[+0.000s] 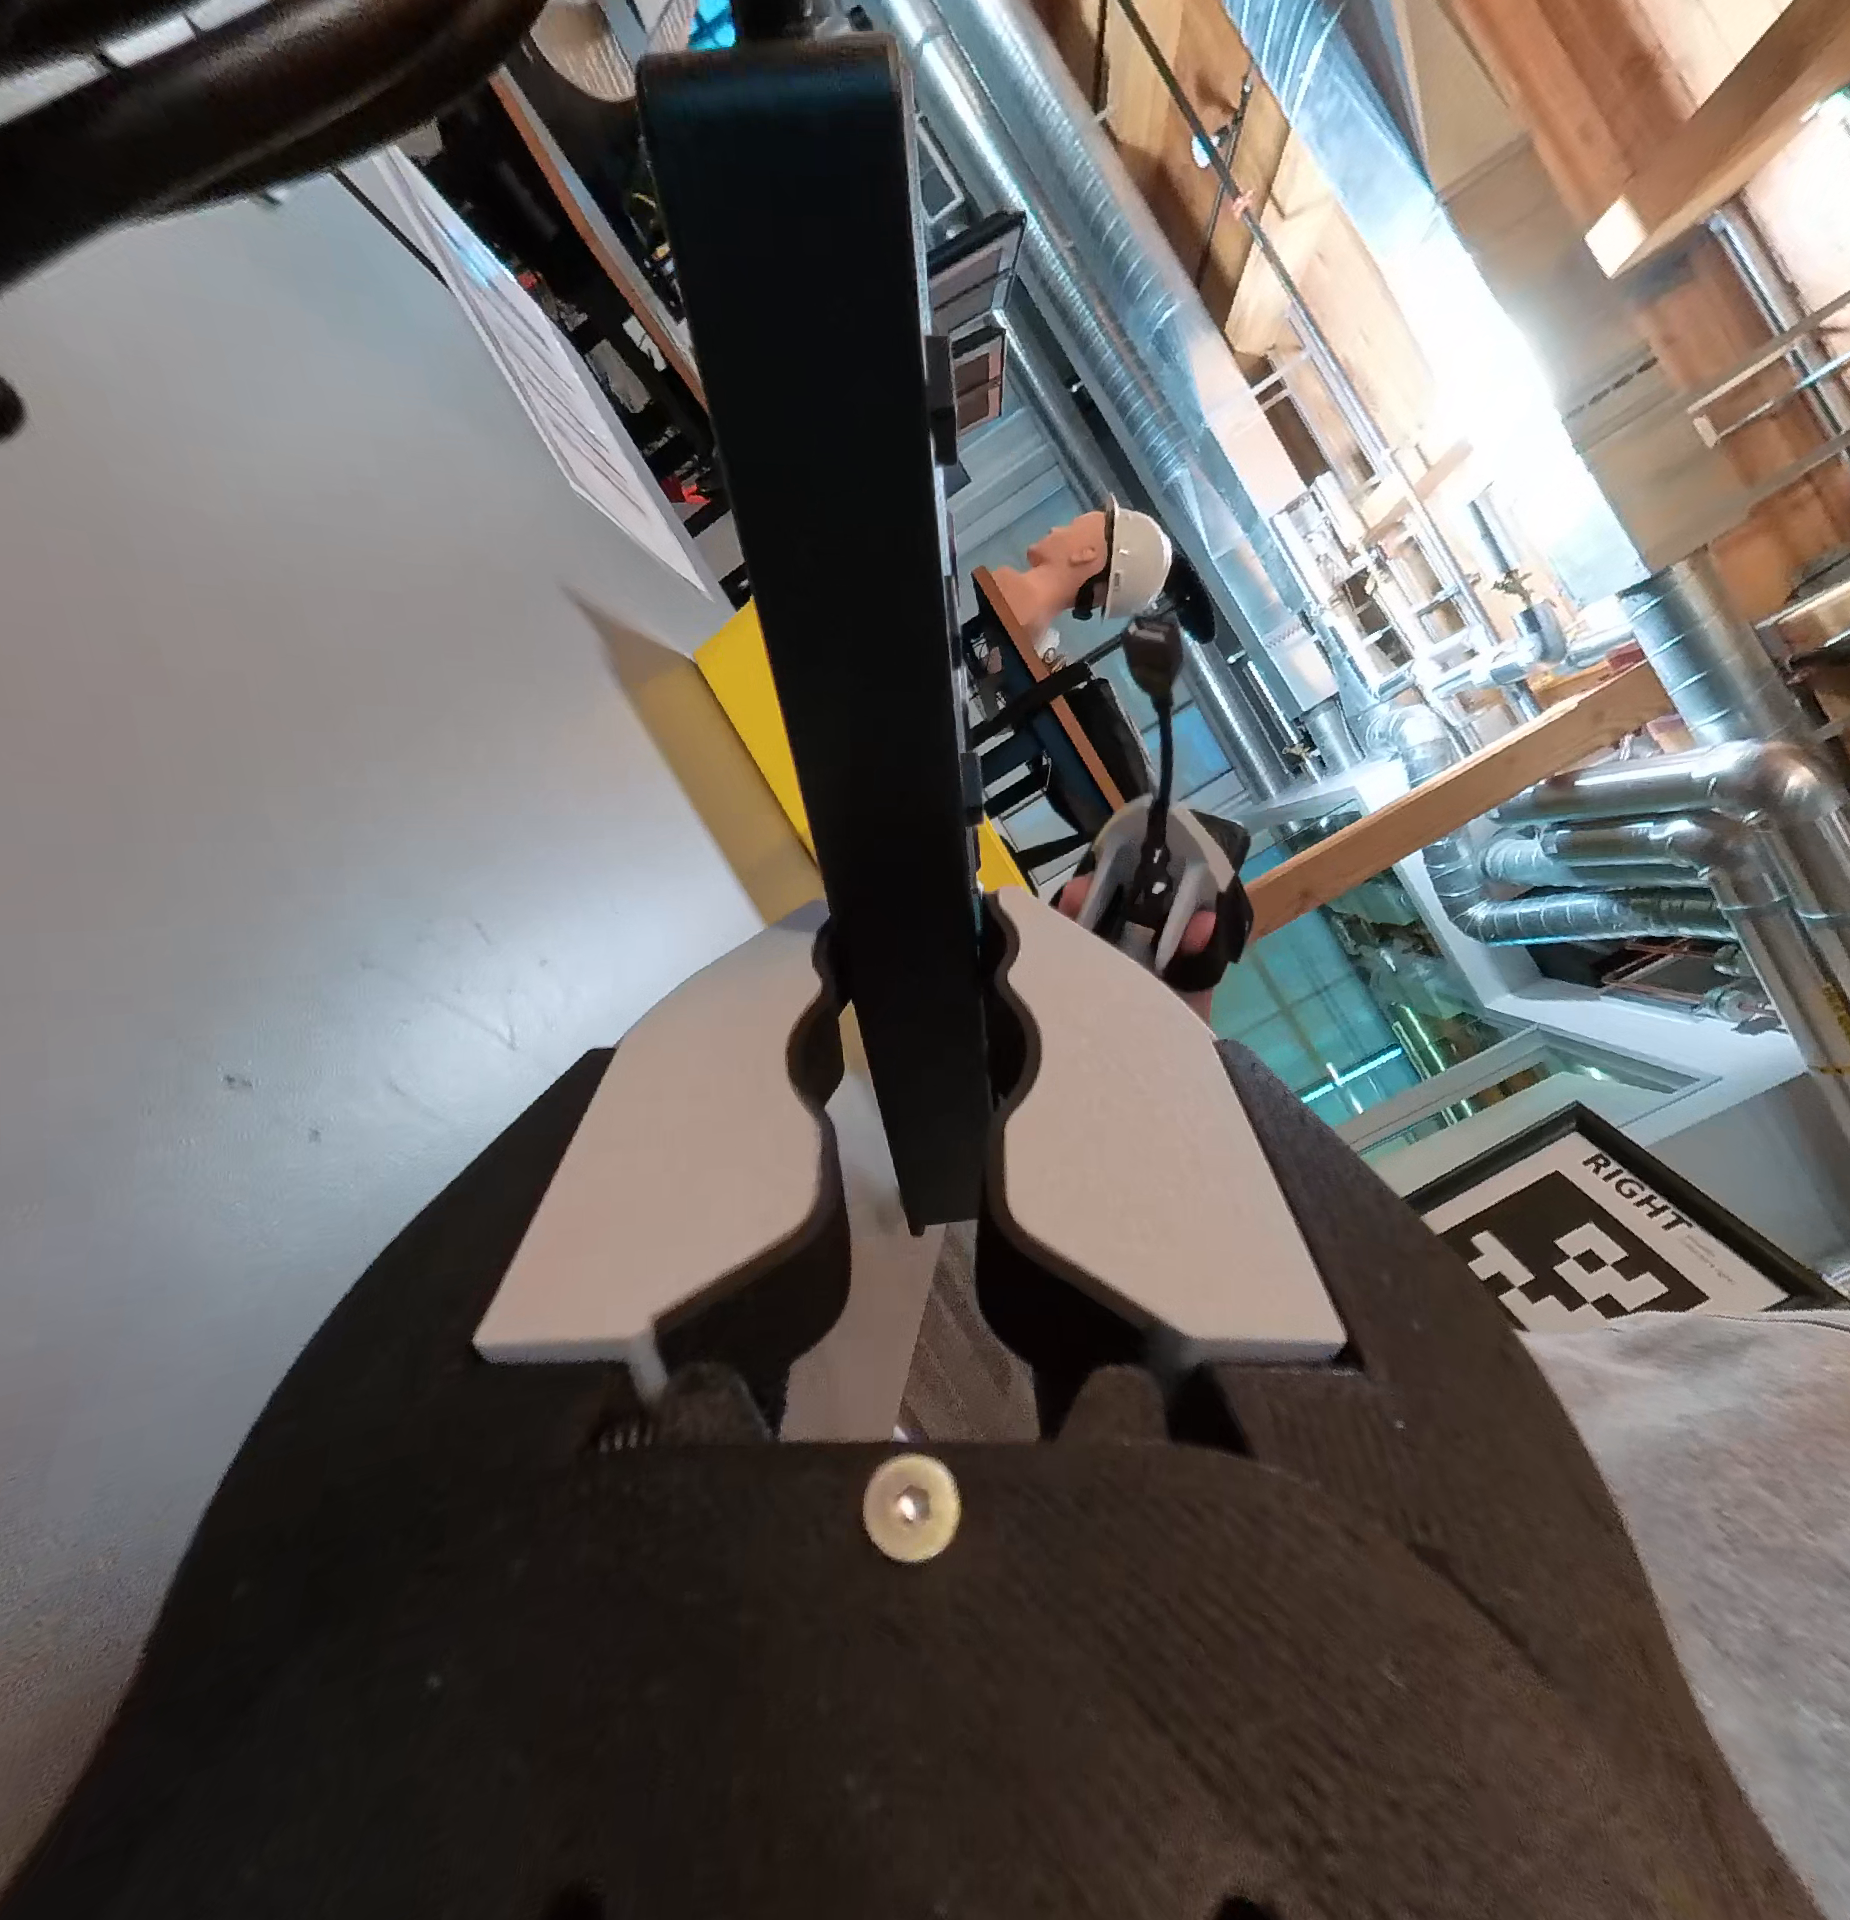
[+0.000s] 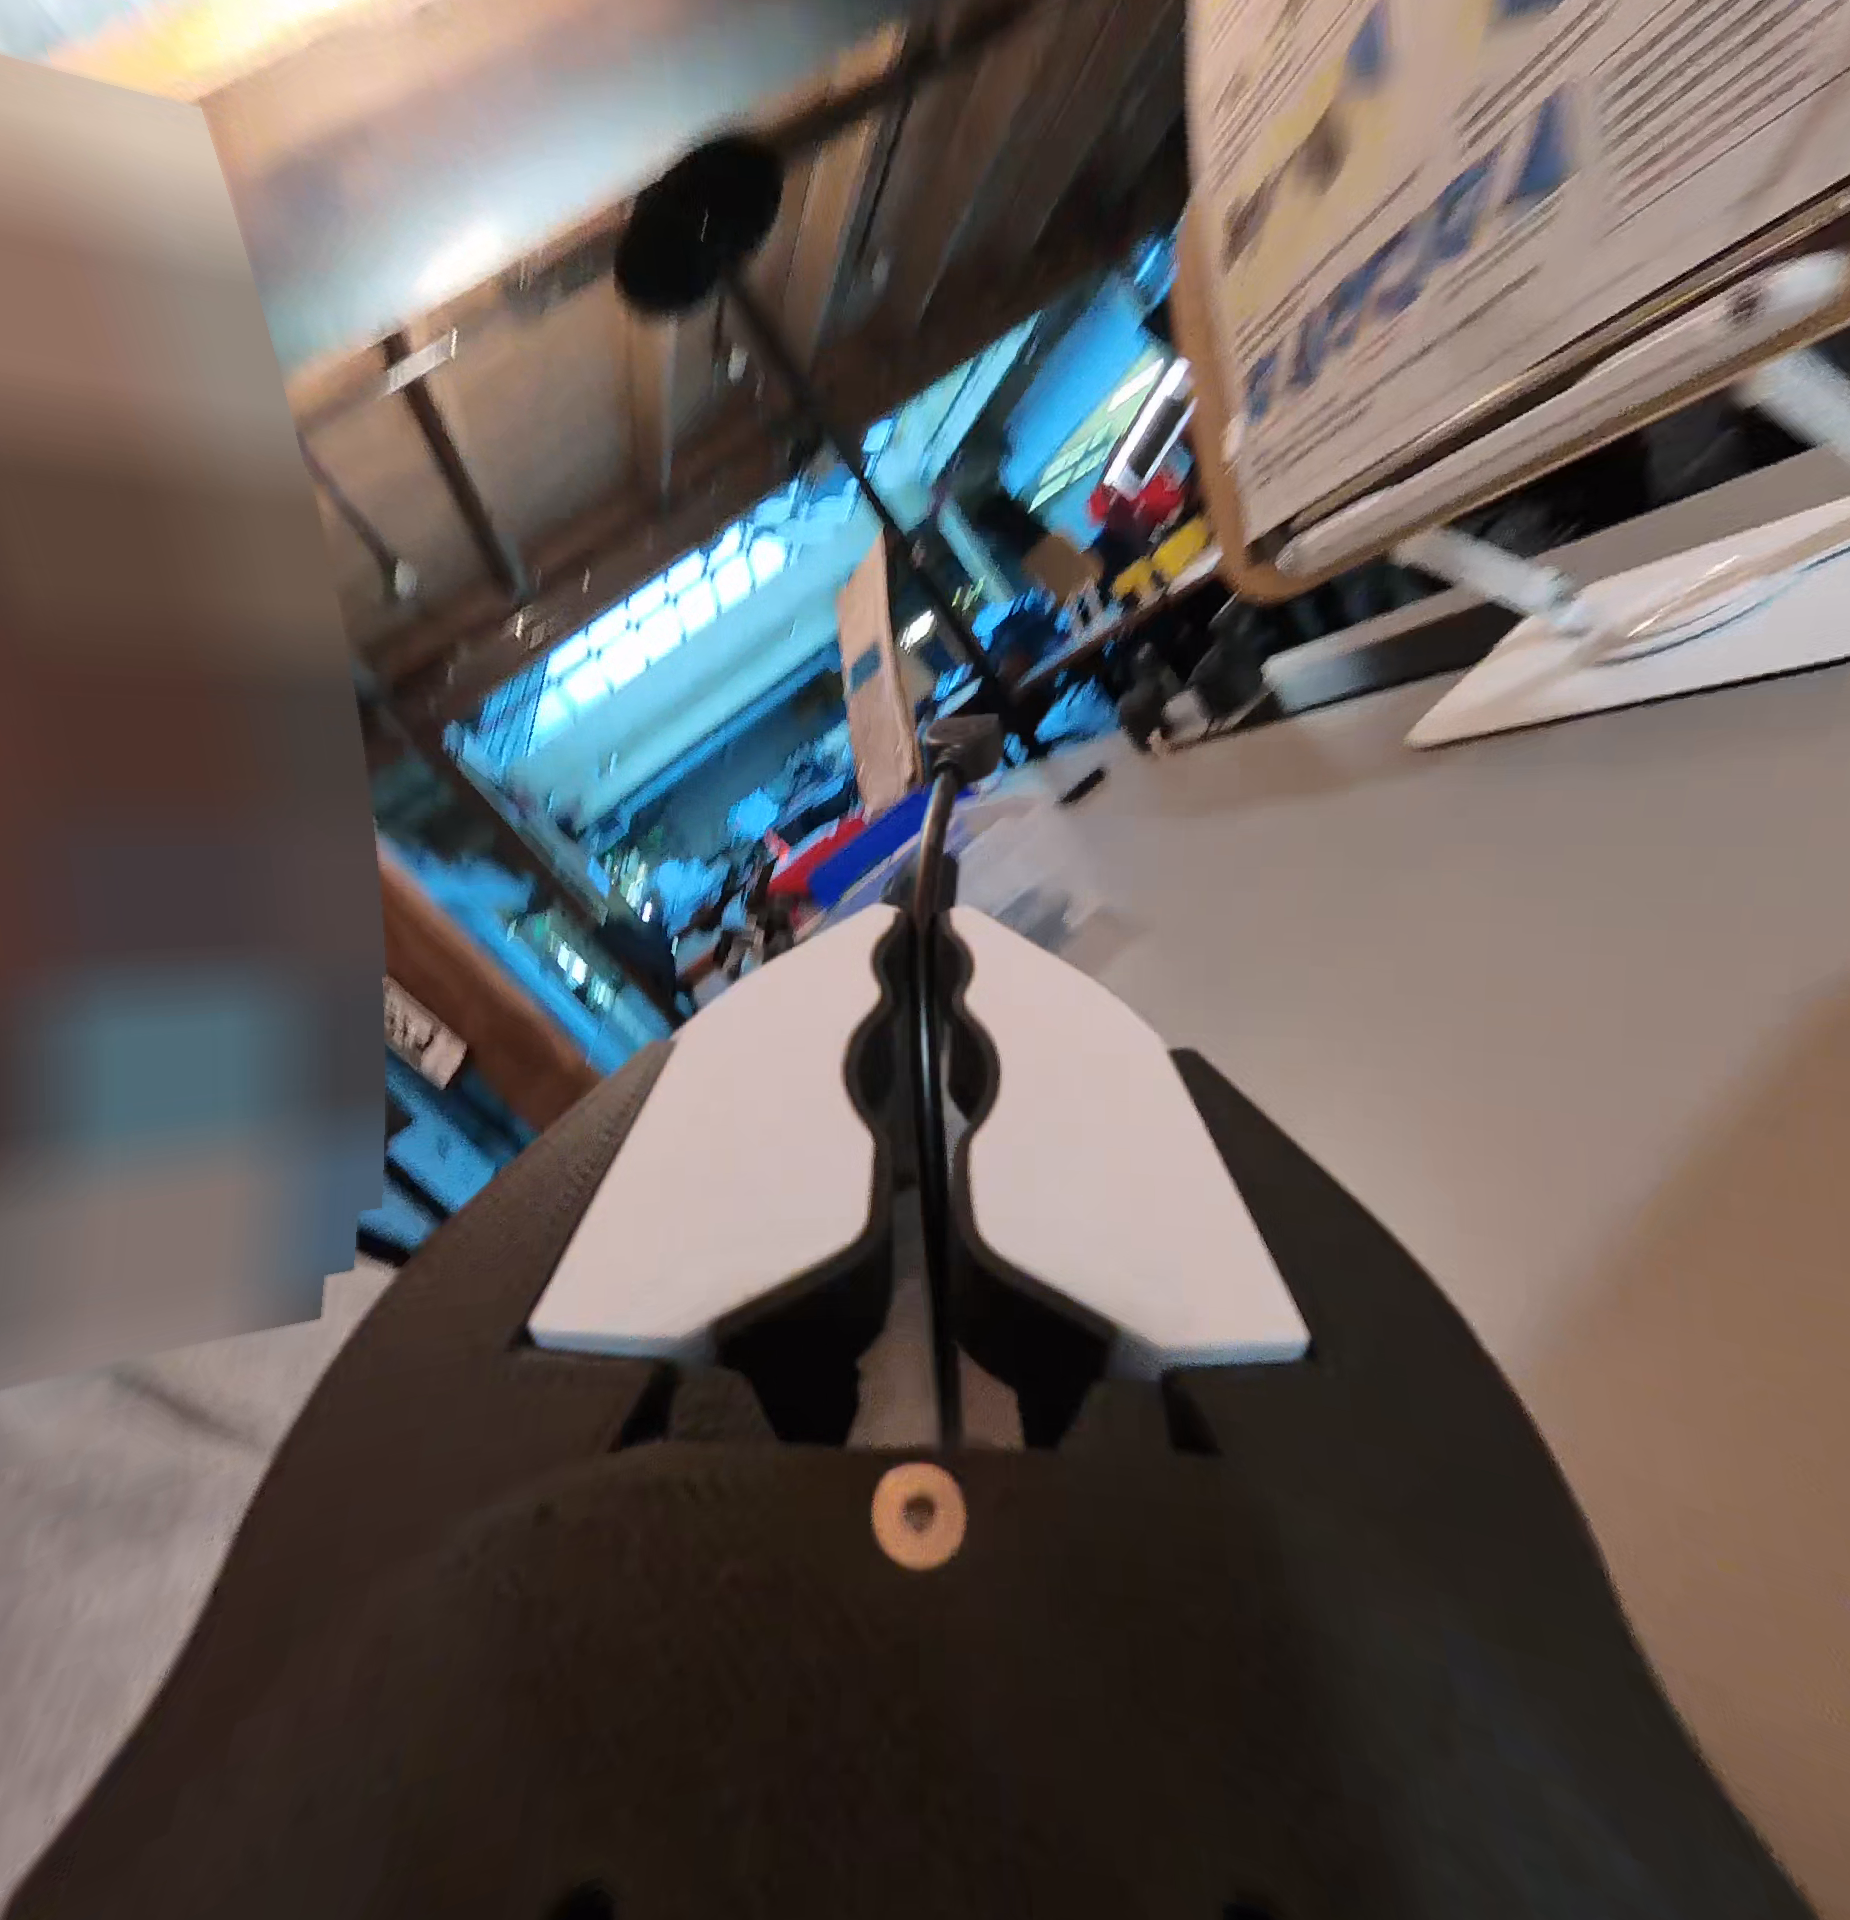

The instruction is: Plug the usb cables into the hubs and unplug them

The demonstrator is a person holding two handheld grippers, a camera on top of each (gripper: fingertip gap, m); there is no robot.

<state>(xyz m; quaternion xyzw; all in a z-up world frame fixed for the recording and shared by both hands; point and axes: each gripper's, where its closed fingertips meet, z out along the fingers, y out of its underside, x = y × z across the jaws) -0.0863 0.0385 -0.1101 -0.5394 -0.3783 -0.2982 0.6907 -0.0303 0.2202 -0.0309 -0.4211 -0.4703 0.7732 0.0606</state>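
Note:
In the left wrist view my left gripper [image 1: 905, 914] is shut on a long black USB hub [image 1: 796, 416], held upright and edge-on, with ports along its right side. Farther off to its right, my right gripper [image 1: 1160, 883] holds a black USB cable whose plug [image 1: 1152, 652] points up, apart from the hub. In the right wrist view my right gripper [image 2: 926, 914] is shut on the thin black cable [image 2: 931, 1091]. The cable runs between the fingers, and its plug [image 2: 965, 743] sticks out beyond the tips. The hub is not visible in this view.
A white table top [image 1: 225, 831] lies to the left, with a yellow block [image 1: 734, 707] behind the hub. A mannequin head with a white hard hat [image 1: 1108, 551] stands farther back. A printed poster board [image 2: 1472, 260] on a white stand base [image 2: 1679, 623] sits at the right. My right fingertips sit around 20 cm from my left ones.

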